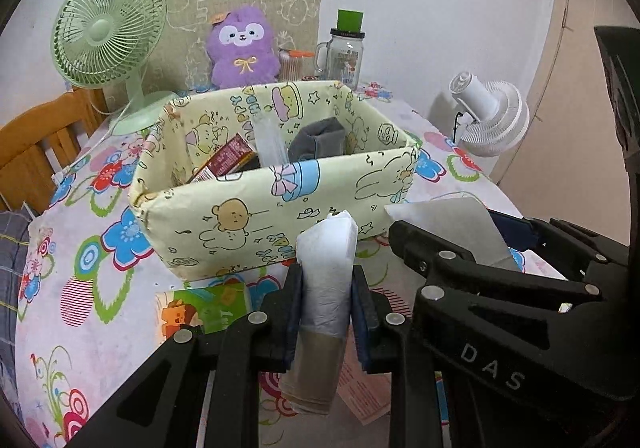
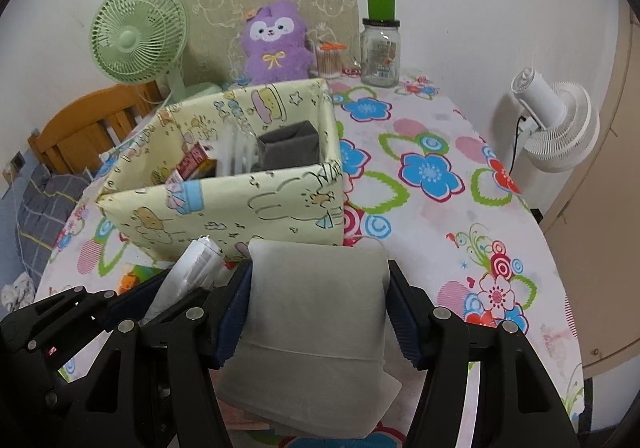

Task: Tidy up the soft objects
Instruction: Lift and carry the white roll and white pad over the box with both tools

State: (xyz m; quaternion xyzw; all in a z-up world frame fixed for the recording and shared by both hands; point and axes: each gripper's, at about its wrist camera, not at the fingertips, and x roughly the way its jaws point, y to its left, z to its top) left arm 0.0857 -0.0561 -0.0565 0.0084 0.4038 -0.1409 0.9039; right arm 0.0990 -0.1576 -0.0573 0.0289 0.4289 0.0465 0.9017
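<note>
A pale yellow cartoon-print box [image 1: 256, 216] [image 2: 240, 208] stands on the flowered table. Inside it are a grey folded cloth [image 1: 316, 140] [image 2: 288, 148], a red packet [image 1: 230, 158] and a clear plastic piece. My left gripper [image 1: 326, 300] is shut on a white roll of plastic bags [image 1: 324, 280], held just in front of the box; the roll also shows in the right wrist view [image 2: 192, 272]. My right gripper [image 2: 320, 312] is shut on a grey-white folded cloth pad [image 2: 316, 328], beside the left gripper, also in front of the box; the pad shows in the left wrist view [image 1: 452, 220].
A purple plush toy [image 1: 244, 48] [image 2: 276, 44], a green fan [image 1: 108, 36] [image 2: 140, 36], a glass jar with green lid [image 1: 346, 52] [image 2: 380, 48] and a cotton-swab tub stand behind the box. A white fan [image 1: 492, 116] [image 2: 556, 128] stands at the right. A green booklet [image 1: 204, 308] lies below my left gripper.
</note>
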